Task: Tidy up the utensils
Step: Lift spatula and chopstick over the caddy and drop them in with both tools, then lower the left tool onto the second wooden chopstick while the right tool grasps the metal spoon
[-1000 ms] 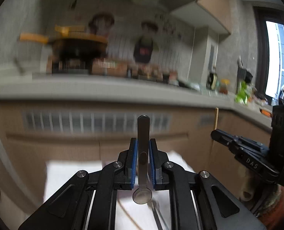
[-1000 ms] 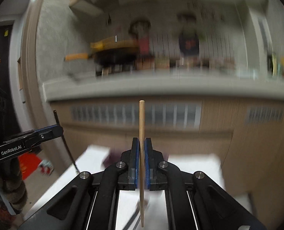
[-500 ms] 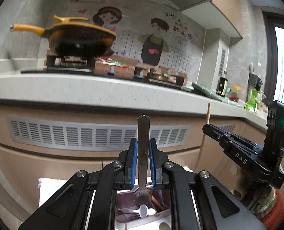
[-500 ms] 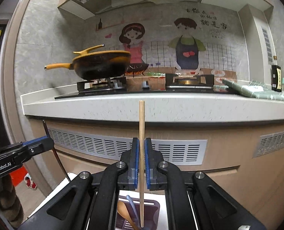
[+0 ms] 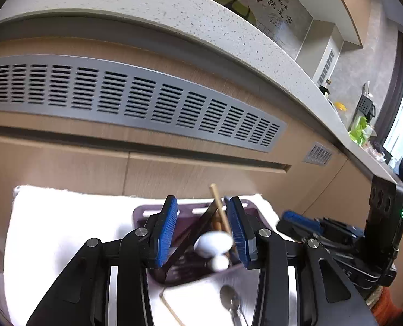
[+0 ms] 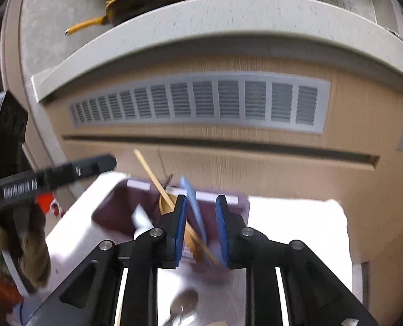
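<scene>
Kitchen cabinets with vents behind white cloth-covered table.

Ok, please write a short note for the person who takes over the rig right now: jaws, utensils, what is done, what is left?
Left gripper: jaws opening above the purple basket, gripping nothing.
Right gripper: jaws opening; a wooden chopstick leans loose between them into the basket.
Done: white spoon and that chopstick are in the basket.
Left: metal spoon and second chopstick lie on the white towel.
</scene>
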